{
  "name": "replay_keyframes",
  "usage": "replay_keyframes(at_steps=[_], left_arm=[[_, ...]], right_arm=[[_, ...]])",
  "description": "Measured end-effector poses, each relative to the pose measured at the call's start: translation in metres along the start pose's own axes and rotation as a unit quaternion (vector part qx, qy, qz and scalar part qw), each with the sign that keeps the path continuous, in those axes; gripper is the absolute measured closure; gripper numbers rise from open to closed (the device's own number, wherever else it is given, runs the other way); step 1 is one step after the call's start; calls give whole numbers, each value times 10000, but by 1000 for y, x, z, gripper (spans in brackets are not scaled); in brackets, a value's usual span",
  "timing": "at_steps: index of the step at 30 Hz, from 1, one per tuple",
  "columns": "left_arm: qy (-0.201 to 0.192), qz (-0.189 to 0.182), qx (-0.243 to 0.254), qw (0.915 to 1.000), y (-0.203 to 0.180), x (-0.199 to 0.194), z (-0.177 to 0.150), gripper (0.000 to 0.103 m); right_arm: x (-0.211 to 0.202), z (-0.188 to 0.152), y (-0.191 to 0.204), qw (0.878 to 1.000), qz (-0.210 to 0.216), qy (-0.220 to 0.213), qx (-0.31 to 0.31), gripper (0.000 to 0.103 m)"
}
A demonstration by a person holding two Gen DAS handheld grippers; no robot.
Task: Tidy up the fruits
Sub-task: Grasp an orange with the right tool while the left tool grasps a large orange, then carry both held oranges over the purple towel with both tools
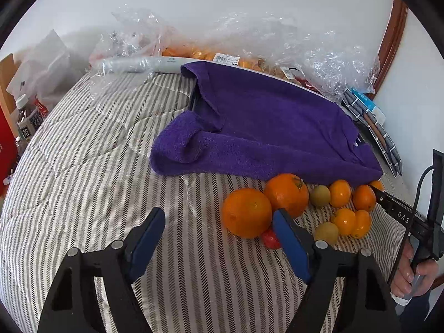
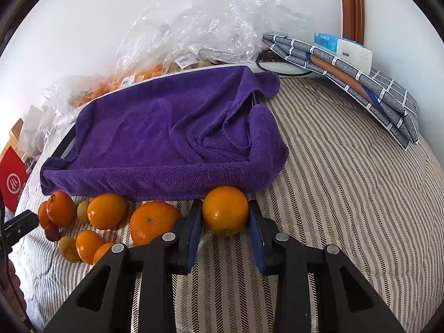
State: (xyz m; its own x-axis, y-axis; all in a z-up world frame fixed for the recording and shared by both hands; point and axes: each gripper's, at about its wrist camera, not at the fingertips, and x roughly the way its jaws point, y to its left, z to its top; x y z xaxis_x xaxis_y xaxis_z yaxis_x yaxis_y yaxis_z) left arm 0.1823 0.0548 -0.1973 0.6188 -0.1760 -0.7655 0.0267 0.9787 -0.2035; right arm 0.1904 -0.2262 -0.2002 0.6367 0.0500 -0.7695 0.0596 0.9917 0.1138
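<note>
An orange lay on the striped bed cover, just in front of the purple towel, and the right tool was closed on it, a blue pad pressed to each side. The grip sat at about the fruit's widest part, so the round, smooth skin could, I judged, squirt out forward if it were lifted with a jerk, and roll under the towel's edge or across the bedding. To its left the other fruits clustered close together, one large orange just beside the tool's left finger; a careless lift might nudge it. The left tool was open with nothing between its pads, its right finger touching or nearly touching another large orange and hiding part of a small red fruit. Crinkled plastic bags lay behind the towel.
</note>
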Motion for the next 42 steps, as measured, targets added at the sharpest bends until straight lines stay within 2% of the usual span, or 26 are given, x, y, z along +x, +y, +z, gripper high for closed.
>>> replay_keyframes(at_steps=[3, 5, 7, 11, 16, 19, 27, 36, 42], left_arm=[[124, -323, -194, 9992, 3, 8, 1, 39], [76, -405, -202, 9989, 2, 10, 2, 45], [74, -438, -184, 9988, 0, 12, 4, 47], [150, -598, -158, 9980, -2, 15, 3, 65], [173, -575, -201, 9980, 2, 10, 0, 65], [158, -440, -208, 9987, 5, 6, -4, 65], [118, -460, -255, 9985, 10, 4, -6, 65], [-125, -308, -255, 9991, 13, -33, -4, 65], [-456, -153, -219, 9986, 13, -63, 10, 65]], right_arm=[[-5, -2, 1, 10000, -23, -21, -65, 71], [-11, -4, 0, 10000, 13, -76, -62, 71], [-17, -7, 0, 9999, 40, -112, -20, 71], [-27, -12, 1, 9999, 63, -126, -23, 71], [-34, -19, 1, 9998, 92, -144, 41, 71], [-38, -23, 0, 9999, 86, -108, 79, 71], [-52, -35, 2, 9997, 167, -93, 151, 71], [-77, -43, 14, 9994, 235, -257, 63, 71], [-97, -29, 19, 9986, 171, -499, -38, 71]])
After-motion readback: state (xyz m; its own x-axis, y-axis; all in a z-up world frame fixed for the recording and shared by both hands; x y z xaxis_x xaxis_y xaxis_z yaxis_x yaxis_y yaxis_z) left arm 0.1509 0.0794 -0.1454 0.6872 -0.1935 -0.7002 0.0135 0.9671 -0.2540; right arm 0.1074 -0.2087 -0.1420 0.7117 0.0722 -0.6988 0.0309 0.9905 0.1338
